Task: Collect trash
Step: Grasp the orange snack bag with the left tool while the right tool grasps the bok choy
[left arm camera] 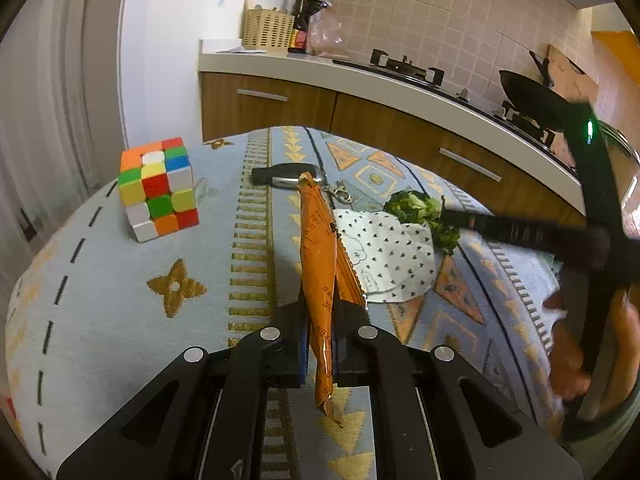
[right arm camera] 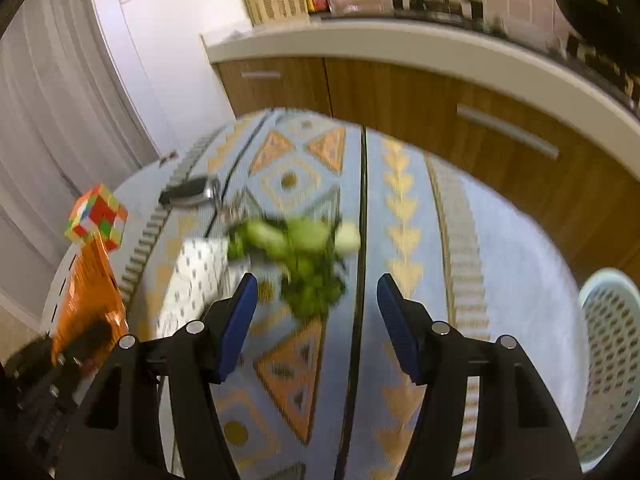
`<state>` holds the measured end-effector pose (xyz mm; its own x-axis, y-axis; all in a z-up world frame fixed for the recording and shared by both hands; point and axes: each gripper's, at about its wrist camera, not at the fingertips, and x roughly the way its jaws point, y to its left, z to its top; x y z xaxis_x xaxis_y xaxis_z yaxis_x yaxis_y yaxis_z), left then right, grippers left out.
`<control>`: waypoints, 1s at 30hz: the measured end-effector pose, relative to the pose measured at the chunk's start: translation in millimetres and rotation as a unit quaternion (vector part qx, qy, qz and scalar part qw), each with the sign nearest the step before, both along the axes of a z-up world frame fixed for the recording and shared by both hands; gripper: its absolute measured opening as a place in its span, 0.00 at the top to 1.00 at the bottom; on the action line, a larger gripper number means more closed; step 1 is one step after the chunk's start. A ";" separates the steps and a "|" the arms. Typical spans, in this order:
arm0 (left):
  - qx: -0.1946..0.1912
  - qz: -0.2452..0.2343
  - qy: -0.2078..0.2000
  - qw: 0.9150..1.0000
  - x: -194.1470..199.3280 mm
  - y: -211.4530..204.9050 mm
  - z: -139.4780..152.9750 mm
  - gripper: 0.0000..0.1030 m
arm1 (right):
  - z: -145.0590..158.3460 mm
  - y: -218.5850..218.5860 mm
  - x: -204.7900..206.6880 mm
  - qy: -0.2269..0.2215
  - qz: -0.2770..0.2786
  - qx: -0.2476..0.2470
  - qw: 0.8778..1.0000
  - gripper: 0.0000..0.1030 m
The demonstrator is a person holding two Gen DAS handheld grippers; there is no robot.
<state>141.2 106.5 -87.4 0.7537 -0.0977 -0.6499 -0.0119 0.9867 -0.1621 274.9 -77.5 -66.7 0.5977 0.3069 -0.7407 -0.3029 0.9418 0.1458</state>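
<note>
While my left gripper (left arm camera: 320,320) clamps the orange snack wrapper (left arm camera: 318,264), my right gripper (right arm camera: 316,304), jaws apart, faces vegetable scraps (right arm camera: 304,256) just ahead.

— What sort of place is this?
— A home kitchen. A pale curved countertop (left arm camera: 360,76) runs over brown wooden cabinets with metal bar handles (left arm camera: 262,95), backed by a wall of beige square tiles (left arm camera: 432,12).
— Anything for cooking?
— A black gas hob (left arm camera: 408,66) with a dark frying pan (left arm camera: 532,98), a dark-capped sauce bottle (left arm camera: 299,28), and a cream slotted utensil basket (left arm camera: 267,30).
</note>
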 end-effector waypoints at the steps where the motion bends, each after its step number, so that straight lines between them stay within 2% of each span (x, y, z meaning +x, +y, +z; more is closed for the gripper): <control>1: -0.002 -0.001 0.003 1.000 1.6 1.8 -0.9 0.95 | 2.3 4.2 4.1 -0.008 0.006 -0.012 1.000 0.43; 5: -0.023 -0.004 -0.012 1.000 -0.4 8.9 0.9 0.94 | -8.3 21.1 19.8 0.010 0.057 -0.052 0.997 0.43; 10: -0.030 -0.006 -0.011 0.999 1.3 10.8 -0.3 0.92 | -13.9 42.2 31.5 0.000 0.088 -0.103 0.991 0.43; 13: -0.032 -0.009 -0.008 0.999 1.3 10.4 -1.3 0.92 | -10.2 44.2 43.2 0.002 0.093 -0.100 0.991 0.44; 14: -0.033 -0.009 -0.008 0.999 1.2 10.8 -1.5 0.92 | -8.8 42.2 49.6 0.009 0.091 -0.093 0.991 0.45; 16: -0.035 -0.009 -0.007 0.999 1.6 11.2 -1.9 0.92 | -7.4 34.5 62.4 0.022 0.078 -0.077 0.994 0.60; 19: -0.036 -0.010 -0.007 0.999 2.9 12.2 -2.0 0.92 | -14.2 11.6 86.1 0.068 0.047 -0.022 0.996 0.66; 22: -0.037 -0.011 -0.006 0.999 3.4 12.5 -2.5 0.92 | -23.0 -9.7 99.1 0.102 0.036 0.049 0.993 0.66; 24: -0.039 -0.010 -0.004 0.999 3.6 13.0 -2.7 0.92 | -25.4 -13.0 98.8 0.103 0.043 0.063 0.992 0.63; 25: -0.040 -0.010 -0.003 0.999 3.5 13.3 -2.8 0.92 | -26.4 -11.7 98.4 0.103 0.054 0.064 0.991 0.53; 26: -0.041 -0.010 -0.003 0.999 4.1 13.6 -3.0 0.92 | -26.8 -10.3 98.4 0.102 0.062 0.064 0.991 0.50; 28: -0.042 -0.010 -0.002 0.999 4.0 13.8 -3.2 0.92 | -26.5 -5.3 97.8 0.091 0.073 0.050 0.992 0.42; 30: -0.042 -0.010 -0.003 0.999 4.0 14.1 -3.1 0.92 | -27.8 1.6 98.8 0.082 0.085 0.025 0.993 0.40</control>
